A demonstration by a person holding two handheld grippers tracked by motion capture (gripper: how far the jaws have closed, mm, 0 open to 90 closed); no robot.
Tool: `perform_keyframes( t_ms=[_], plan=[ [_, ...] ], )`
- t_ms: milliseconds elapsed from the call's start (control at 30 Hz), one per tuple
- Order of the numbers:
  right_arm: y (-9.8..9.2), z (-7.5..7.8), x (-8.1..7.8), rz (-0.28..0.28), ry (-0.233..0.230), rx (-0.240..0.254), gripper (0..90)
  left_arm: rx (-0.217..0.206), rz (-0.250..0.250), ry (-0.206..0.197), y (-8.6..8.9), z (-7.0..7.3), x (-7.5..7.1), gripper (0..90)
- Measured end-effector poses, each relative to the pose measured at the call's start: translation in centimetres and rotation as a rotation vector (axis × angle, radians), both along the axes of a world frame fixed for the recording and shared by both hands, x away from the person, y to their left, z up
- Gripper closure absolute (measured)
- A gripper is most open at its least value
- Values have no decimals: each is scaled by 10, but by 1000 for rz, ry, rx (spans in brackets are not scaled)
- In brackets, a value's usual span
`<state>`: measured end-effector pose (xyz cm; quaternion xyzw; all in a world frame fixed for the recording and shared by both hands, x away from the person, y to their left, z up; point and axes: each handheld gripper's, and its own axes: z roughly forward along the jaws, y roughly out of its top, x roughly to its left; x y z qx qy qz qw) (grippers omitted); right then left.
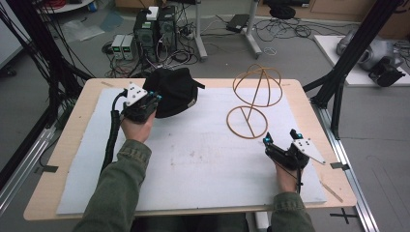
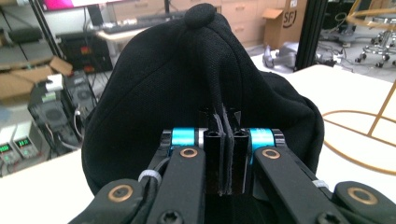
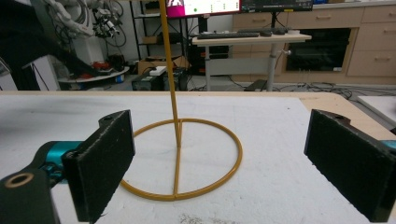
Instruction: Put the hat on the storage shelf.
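Black cap (image 1: pixel 173 92) hangs from the left claw (image 1: pixel 153 98) at the counter's (image 1: pixel 67 140) ten o'clock, a thin fold of its fabric clenched between the pads; the right claw (image 1: pixel 280 137) waits released at four o'clock, facing the yellow wire stand (image 1: pixel 254 99). Judging from so slight a pinch, the cloth could slip free as the cap swings, or the brim could catch the stand's domed top and tip the light frame. From above, the cap's brim is hard to tell from its crown, black on black. The stand's upper frame is cut off in the right gripper view, and whether the cap's lower edge touches the white mat (image 1: pixel 193 159) cannot be told
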<state>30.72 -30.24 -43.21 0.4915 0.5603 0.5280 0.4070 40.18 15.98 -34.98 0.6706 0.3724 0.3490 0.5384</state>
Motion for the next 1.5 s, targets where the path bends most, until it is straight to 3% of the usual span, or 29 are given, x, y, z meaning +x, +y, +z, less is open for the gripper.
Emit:
perform_keyframes(
  t_ms=[233,533,900,1367,1500],
  plan=[
    [0,0,0,6,1,-7,77,-38,-18,-63,0,16,-7,882],
    [-6,1,0,-17,-5,-2,77,-56,-29,-144,1,36,-14,882],
    [-5,1,0,-18,-11,-5,77,-78,-95,-239,-20,68,-23,881],
    [-5,1,0,-7,-7,0,77,-100,-149,-270,-51,87,-12,882],
    [-5,1,0,-10,-12,6,77,-147,-161,-280,-60,90,-7,882]
  ],
)
